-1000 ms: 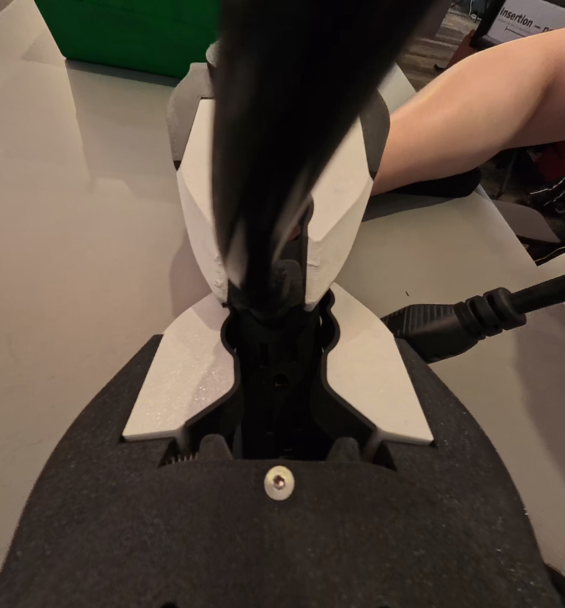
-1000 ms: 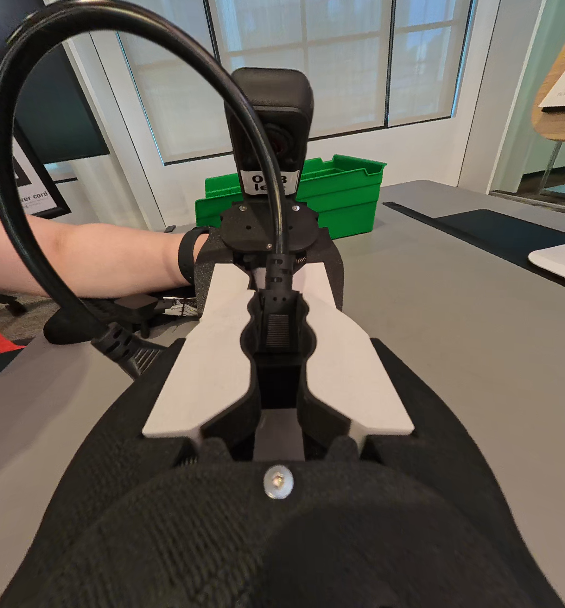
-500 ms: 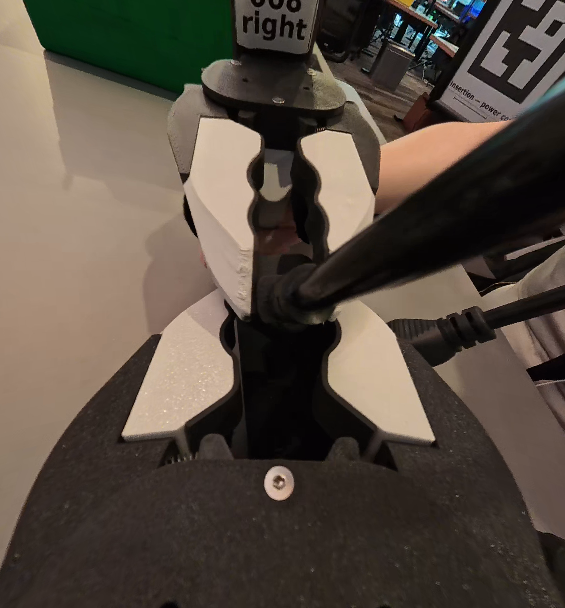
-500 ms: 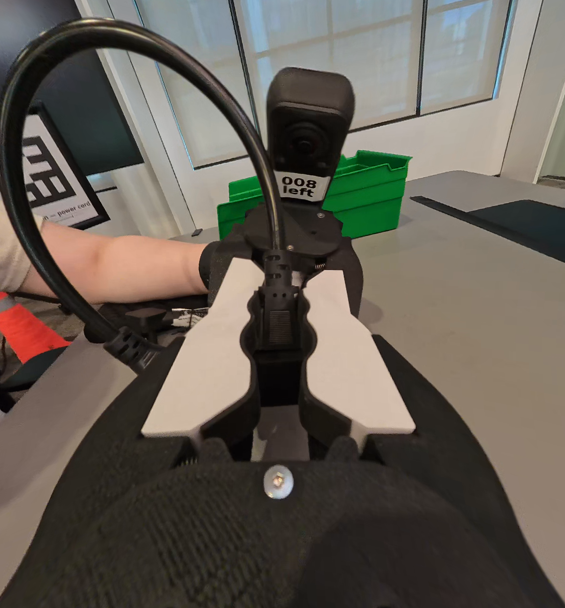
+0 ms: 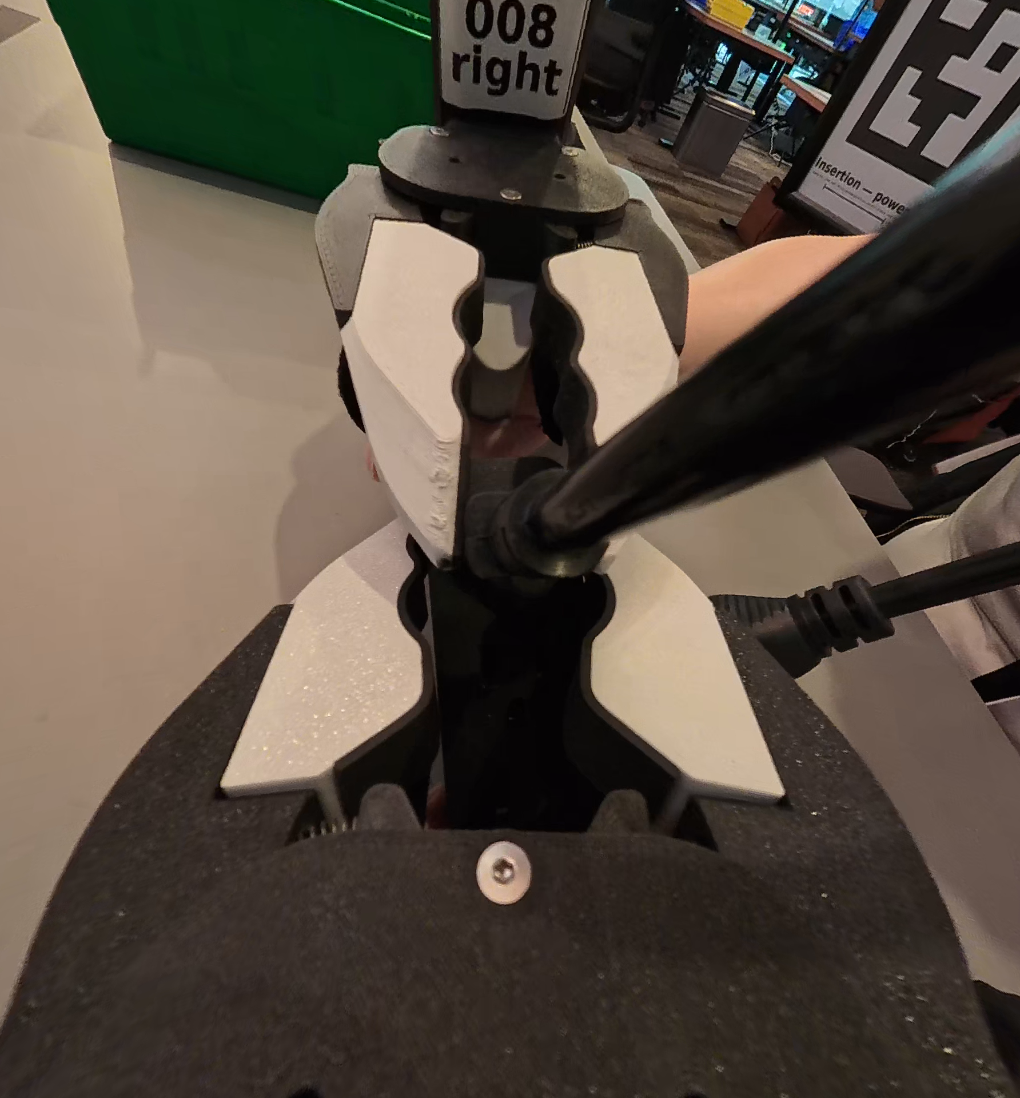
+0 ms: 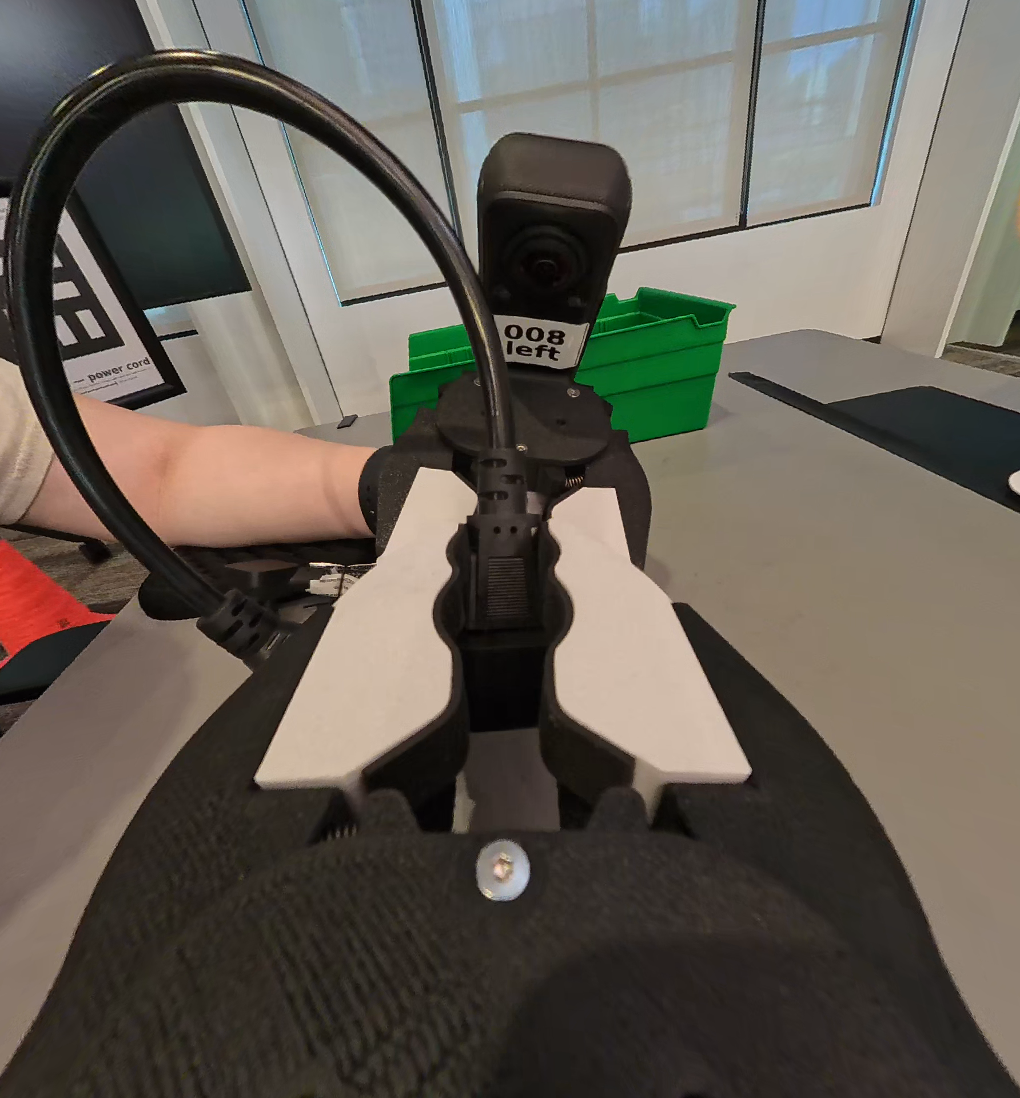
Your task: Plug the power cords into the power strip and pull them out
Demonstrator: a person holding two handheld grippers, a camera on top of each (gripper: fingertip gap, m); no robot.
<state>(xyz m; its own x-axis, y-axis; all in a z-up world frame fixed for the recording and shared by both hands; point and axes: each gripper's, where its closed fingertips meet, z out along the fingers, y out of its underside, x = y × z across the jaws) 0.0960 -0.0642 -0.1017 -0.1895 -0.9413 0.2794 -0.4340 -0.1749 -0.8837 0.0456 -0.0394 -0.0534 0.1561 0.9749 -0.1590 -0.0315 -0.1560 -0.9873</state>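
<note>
— Left wrist view first: what do you count?

— Two grippers. My left gripper (image 5: 510, 588) is nearest, and a dark shape fills the gap between its white fingers. I cannot tell whether they grip it. My right gripper (image 5: 499, 475) faces it tip to tip, clamped on one black plug (image 5: 496, 529). The power cord (image 5: 793, 356) rises from there to the upper right. A second plug (image 5: 793, 624) lies on the table (image 5: 139, 416), just right of my left fingers. One green bin (image 5: 246, 89) stands behind, and its inside is out of sight.

— And the right wrist view?

— My right gripper (image 6: 504, 552) is clenched on the plug (image 6: 504, 579), opposite the left gripper (image 6: 504, 493). The one power cord (image 6: 80, 208) arches up and left, then comes down to the second plug (image 6: 240, 624) at the edge of the table (image 6: 822, 594). My forearm (image 6: 228, 475) is behind it. The green bin (image 6: 662, 368) shows some of its interior, but I cannot tell what is in it.
</note>
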